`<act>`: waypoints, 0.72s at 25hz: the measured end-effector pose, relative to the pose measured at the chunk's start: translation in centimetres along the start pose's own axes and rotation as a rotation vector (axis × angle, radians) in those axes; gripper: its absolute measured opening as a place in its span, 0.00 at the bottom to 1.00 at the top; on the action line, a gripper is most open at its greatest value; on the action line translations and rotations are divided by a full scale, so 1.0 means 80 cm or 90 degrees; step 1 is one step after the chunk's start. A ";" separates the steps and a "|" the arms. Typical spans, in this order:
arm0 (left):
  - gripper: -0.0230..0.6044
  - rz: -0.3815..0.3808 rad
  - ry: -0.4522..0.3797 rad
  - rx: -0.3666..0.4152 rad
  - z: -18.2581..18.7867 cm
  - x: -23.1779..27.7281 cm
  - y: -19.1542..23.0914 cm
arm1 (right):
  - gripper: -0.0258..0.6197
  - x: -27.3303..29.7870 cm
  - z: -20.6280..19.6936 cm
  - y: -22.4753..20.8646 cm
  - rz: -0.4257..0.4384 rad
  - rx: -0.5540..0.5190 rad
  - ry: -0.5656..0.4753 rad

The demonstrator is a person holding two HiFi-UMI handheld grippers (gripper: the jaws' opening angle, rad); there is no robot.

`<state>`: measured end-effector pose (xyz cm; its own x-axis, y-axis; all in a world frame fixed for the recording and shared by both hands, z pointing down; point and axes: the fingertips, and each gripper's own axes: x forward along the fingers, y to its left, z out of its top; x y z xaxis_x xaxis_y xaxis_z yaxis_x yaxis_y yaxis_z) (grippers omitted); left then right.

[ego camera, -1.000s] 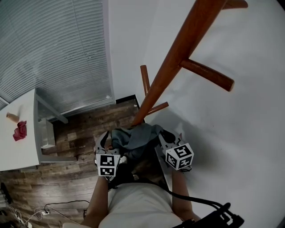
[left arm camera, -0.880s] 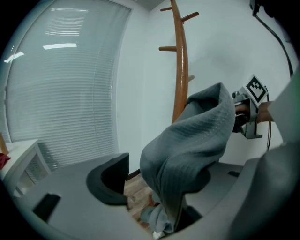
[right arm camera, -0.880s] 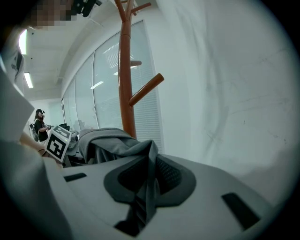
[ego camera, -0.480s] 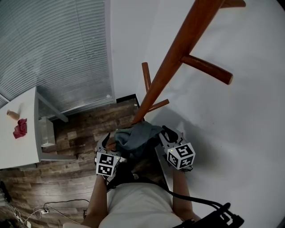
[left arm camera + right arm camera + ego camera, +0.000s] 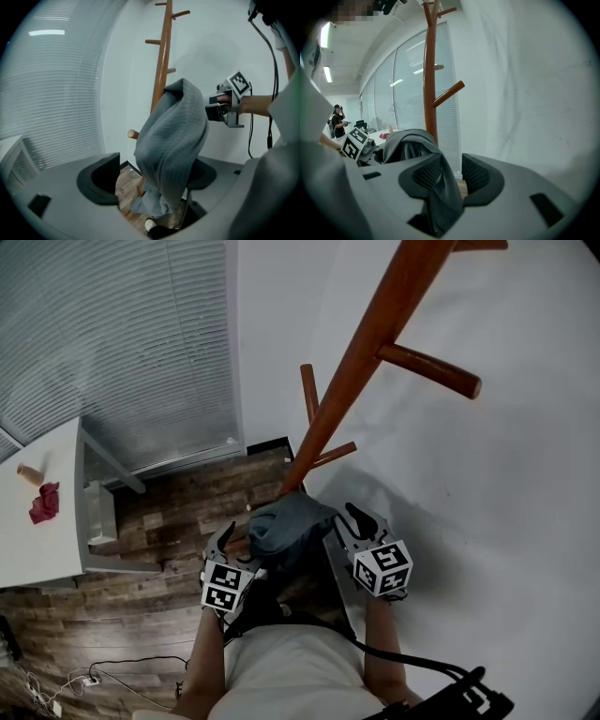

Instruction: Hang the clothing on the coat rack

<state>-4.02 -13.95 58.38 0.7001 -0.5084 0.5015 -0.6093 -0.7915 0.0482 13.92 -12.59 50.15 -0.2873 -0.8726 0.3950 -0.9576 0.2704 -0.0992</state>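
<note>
The grey clothing [image 5: 286, 524] hangs bunched over a low peg of the brown wooden coat rack [image 5: 375, 334], close to its pole. My left gripper [image 5: 234, 542] is at the cloth's left side and my right gripper [image 5: 347, 521] at its right. In the left gripper view the clothing [image 5: 173, 140] hangs down between the jaws of the left gripper [image 5: 152, 176], which are wide and still opening. In the right gripper view a fold of the clothing [image 5: 440, 187] lies in the right gripper [image 5: 451, 172] against one pad. There is a gap to the other pad, and the jaws are opening.
A white desk [image 5: 37, 549] at the left carries a red rag [image 5: 42, 502] and a small cylinder [image 5: 30, 472]. Window blinds [image 5: 122, 343] fill the far left and a white wall [image 5: 487, 521] the right. Cables [image 5: 94, 676] lie on the wooden floor [image 5: 159, 521]. A person [image 5: 337, 119] stands far off.
Both grippers' jaws have opened and let go of the clothing. The cloth, earlier stretched between them, now hangs more bunched by the pole. The left gripper has drawn back slightly.
</note>
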 end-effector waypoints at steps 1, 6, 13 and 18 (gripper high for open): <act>0.65 0.000 0.000 -0.002 -0.002 -0.001 -0.001 | 0.25 -0.001 0.000 0.001 0.002 0.000 -0.001; 0.65 0.000 -0.002 -0.002 -0.008 -0.007 -0.010 | 0.25 -0.007 -0.001 0.006 0.007 -0.003 -0.009; 0.66 -0.030 -0.009 -0.015 -0.019 -0.016 -0.033 | 0.25 -0.022 0.002 0.015 0.021 -0.021 -0.019; 0.67 -0.035 -0.024 -0.022 -0.019 -0.028 -0.044 | 0.25 -0.036 0.006 0.024 0.032 -0.022 -0.040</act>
<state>-4.02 -9.54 58.44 0.7455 -0.4775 0.4650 -0.5820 -0.8064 0.1049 12.87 -9.77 48.40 -0.3369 -0.8808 0.3327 -0.9409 0.3275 -0.0858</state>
